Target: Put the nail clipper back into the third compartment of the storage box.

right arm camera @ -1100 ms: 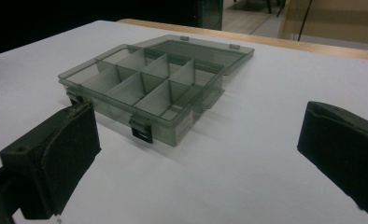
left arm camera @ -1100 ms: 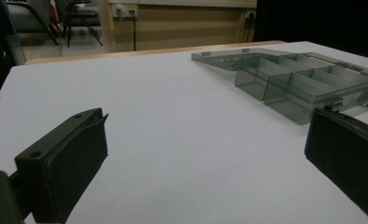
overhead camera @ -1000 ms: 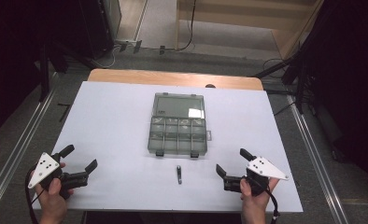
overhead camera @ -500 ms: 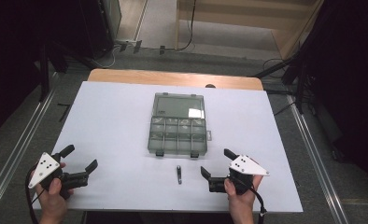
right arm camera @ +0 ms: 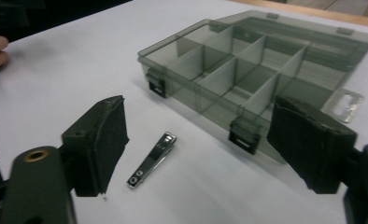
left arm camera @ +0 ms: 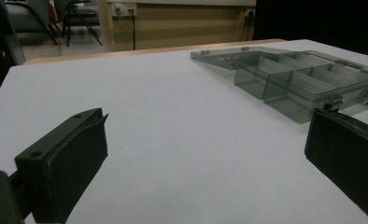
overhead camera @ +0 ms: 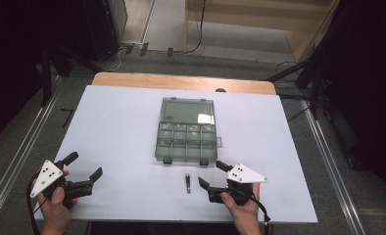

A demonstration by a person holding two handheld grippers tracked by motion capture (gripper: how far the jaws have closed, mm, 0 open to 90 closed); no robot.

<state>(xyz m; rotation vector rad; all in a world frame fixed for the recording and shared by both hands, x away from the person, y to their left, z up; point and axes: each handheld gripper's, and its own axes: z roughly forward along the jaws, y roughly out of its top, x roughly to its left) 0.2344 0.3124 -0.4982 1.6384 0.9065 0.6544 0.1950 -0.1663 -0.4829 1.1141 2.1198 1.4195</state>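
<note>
Right gripper (overhead camera: pixel 211 175) fingers wide, empty, nearer | nail clipper (right arm camera: pixel 152 159) flat on counter (overhead camera: pixel 117 127) just ahead between them, long axis along approach, before open compartment box (overhead camera: pixel 186 131) | left gripper (overhead camera: pixel 85 170) wide, well apart

- My left hand (overhead camera: pixel 54 203) sits low at the near-left, wrapped round the left gripper (overhead camera: pixel 85 168); thumb over the body, grey plate up top.
- L jaws spread wide, nothing btwn them, pointing right & a bit fwd; in the left gripper view both black jaws stand far apart.
- My right hand (overhead camera: pixel 240 208) at the near edge, right of centre, holding the right gripper (overhead camera: pixel 211 174).
- R jaws also wide apart, aimed left/fwd, nothing gripped; right gripper view shows the gap clearly.
- Cable trails off each gripper toward me.
</note>
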